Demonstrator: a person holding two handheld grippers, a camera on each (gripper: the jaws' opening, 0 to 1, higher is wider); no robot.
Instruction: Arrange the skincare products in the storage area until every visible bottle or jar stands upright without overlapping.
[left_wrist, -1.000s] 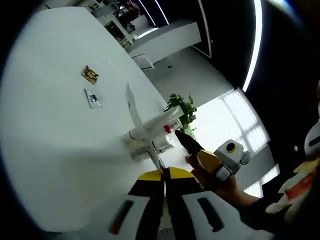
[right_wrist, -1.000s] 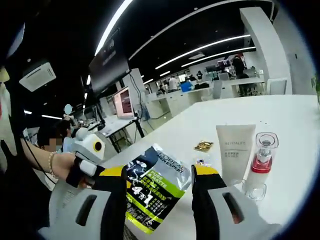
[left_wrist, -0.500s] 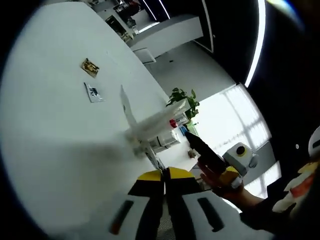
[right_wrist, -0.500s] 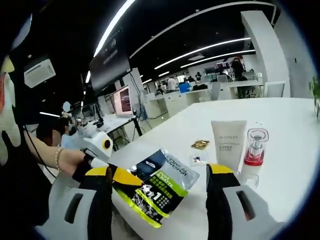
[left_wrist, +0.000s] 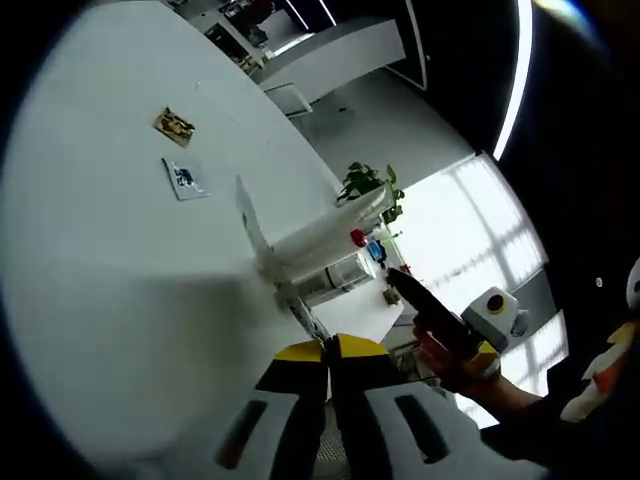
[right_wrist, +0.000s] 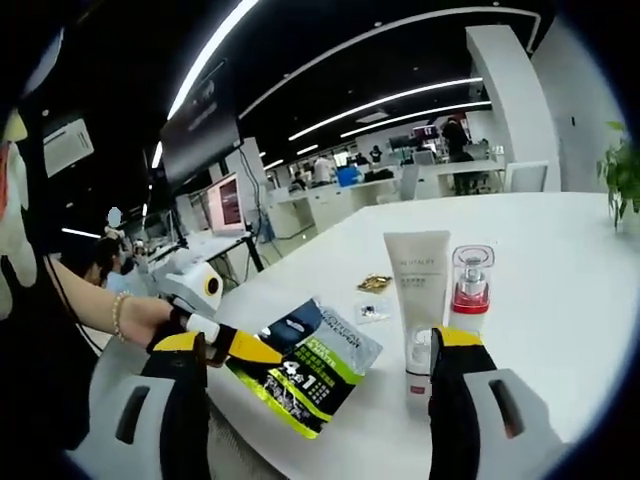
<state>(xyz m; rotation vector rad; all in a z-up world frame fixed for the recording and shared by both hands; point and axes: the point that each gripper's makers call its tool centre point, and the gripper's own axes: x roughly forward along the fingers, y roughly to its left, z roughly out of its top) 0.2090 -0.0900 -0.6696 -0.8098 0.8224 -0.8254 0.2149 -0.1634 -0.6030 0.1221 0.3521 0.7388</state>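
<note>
Left tool (left_wrist: 328, 352): yellow tips pressed together at the bottom of the left gripper view, and in the right gripper view those same tips pinch the near corner of the flat black-and-green printed sachet (right_wrist: 305, 367), so it's clenched on the sachet. From the left tool's own camera the sachet is seen edge-on just past the tips, a thin sliver, print unreadable. Right tool (right_wrist: 318, 350): jaws spread wide, released, sachet lying between them on the white bench (right_wrist: 560, 270), touching neither. White squeeze tube (right_wrist: 417, 290) stands on its cap just ahead of the right jaw; the jaw tip cuts off its lower end, and the label text is too small to read. Clear pump bottle with red collar (right_wrist: 468, 290) stands upright just beside the tube, on the far side from the sachet; base partly hidden by the same jaw. Beyond the sachet, two small flat packets lie apart on the bench: a gold one (right_wrist: 374, 283) and a pale one (right_wrist: 369, 313), details unclear.
</note>
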